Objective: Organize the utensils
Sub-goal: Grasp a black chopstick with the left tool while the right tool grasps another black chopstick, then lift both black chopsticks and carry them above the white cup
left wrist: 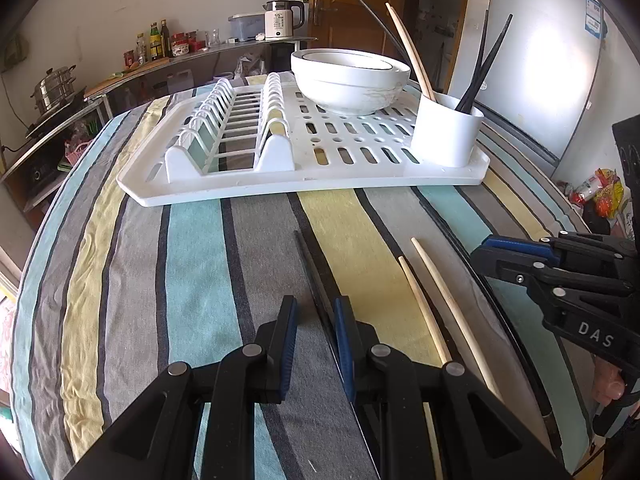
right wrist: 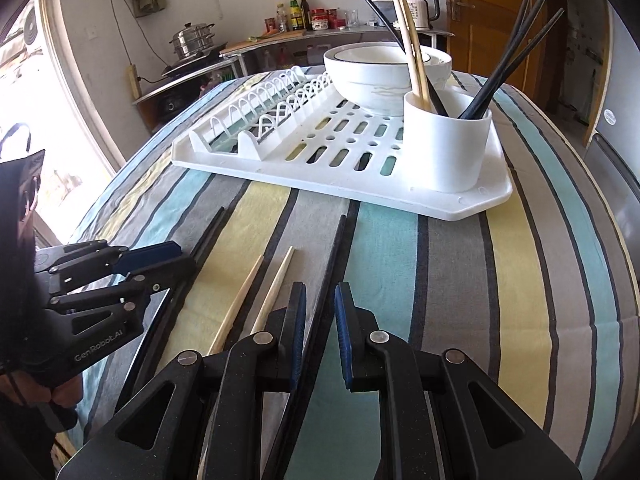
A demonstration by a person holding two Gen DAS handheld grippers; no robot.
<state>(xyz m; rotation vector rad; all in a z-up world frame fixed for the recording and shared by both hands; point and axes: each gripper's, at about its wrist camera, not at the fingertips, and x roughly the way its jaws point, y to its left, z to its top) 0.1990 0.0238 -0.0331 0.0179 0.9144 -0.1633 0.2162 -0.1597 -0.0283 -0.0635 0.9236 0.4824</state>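
Both grippers hang low over the near edge of the table [left wrist: 200,260]. Each has its jaws a little apart with nothing pinched that I can see. The left gripper [left wrist: 316,340] straddles the dark sticks [left wrist: 308,256]. The right gripper [right wrist: 320,328] has a lone dark stick [right wrist: 339,240] running into its gap. The pale pair [left wrist: 421,305] lies loose on the cloth between the two grippers. The cup [right wrist: 448,148], already holding several sticks, stands at the rack's [left wrist: 280,188] near right corner, beside the bowls [left wrist: 348,80].

The gaps look narrow and the sticks lie flat on soft, creased cloth. A closing jaw could ride over a stick, roll it aside or catch a fold of cloth instead. The grippers are also near each other, so a sideways reach could knock the pale pair. A stick gripped far from its middle may tip and miss the crowded cup.

The left view shows the lone dark stick's full sweep near the table's right edge, and the right gripper from the side. The right view shows the left gripper from the side, with a hand on its handle, and the dark sticks jutting beyond its tips. It also shows the cup's inside more clearly.
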